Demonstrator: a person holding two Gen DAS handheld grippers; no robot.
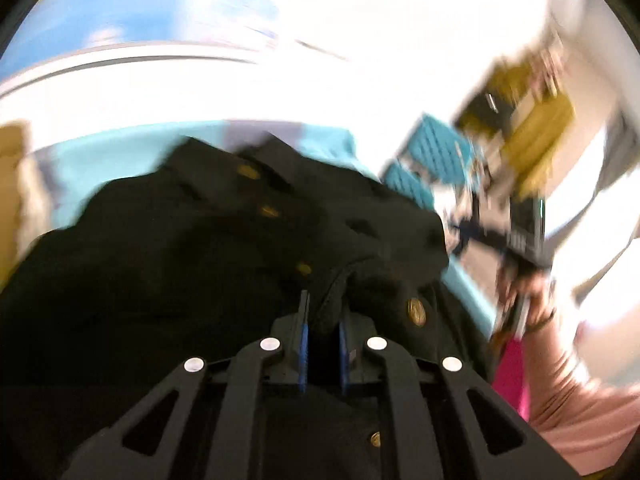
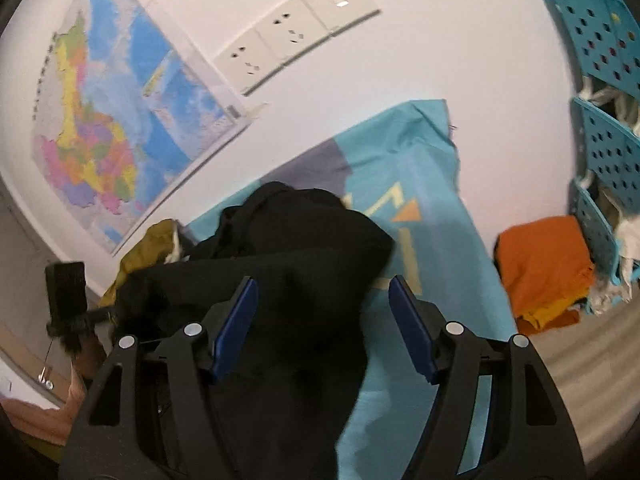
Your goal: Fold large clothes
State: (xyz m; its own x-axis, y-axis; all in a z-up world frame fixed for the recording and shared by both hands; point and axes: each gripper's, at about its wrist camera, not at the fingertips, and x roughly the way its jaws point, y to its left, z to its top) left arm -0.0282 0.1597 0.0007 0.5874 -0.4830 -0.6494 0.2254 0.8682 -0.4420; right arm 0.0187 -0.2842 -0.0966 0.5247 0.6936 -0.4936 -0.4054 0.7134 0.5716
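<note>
Left wrist view is blurry, so the room is hard to see. Its hand-held gripper [image 1: 323,322] pinches a fold of the black coat [image 1: 192,248] with gold buttons. Coat lies bunched on a blue cloth [image 2: 432,208]. Right hand-held gripper [image 2: 322,294] is wide apart over it.

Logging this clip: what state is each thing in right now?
Left gripper: shut on black coat.
Right gripper: open, holding nothing.
Black coat: crumpled, unfolded, on the teal cloth.
Teal cloth: spread flat.
Orange garment: folded.
</note>
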